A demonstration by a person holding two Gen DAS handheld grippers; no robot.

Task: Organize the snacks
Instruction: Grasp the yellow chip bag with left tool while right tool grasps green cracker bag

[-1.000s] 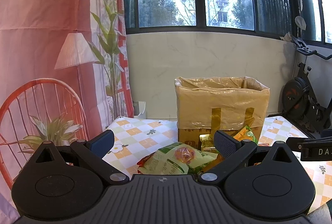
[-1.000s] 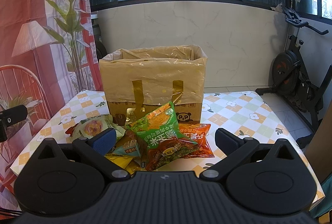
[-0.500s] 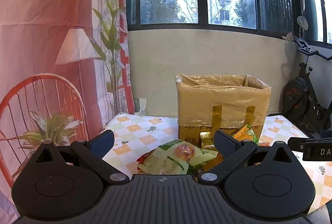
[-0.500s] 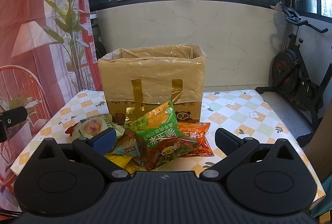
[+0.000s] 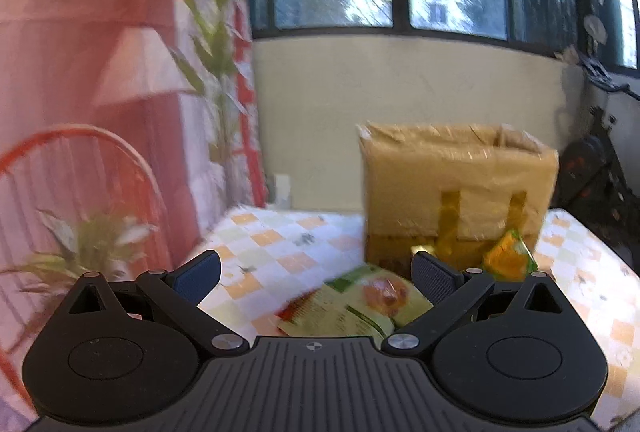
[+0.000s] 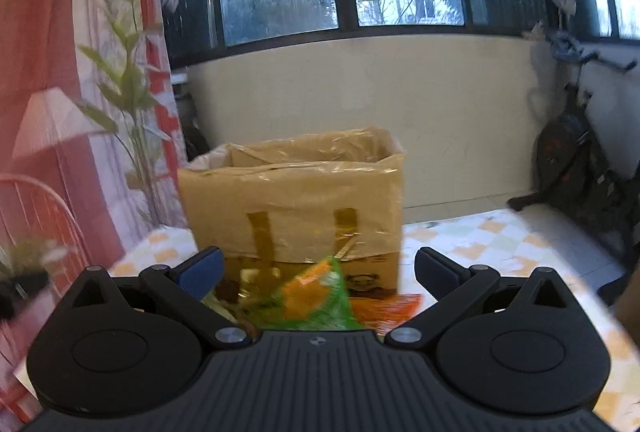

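Both grippers gape over crinkly snack packets before a tape-wrapped carton.

The left gripper (image 5: 316, 274) and right gripper (image 6: 318, 274) are spread wide, holding nothing. The glossy, boxy cardboard box (image 6: 296, 200) stands mid-frame on the checked tablecloth (image 5: 272, 244); a pale green packet (image 5: 356, 306) and a bright green bag (image 6: 312, 296) lie blurred at its foot, low centre.

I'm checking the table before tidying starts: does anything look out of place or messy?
Yes: snack packets lie in a loose overlapping heap on the table in front of the cardboard box, not in it. Both frames are blurred; nothing looks spilled.
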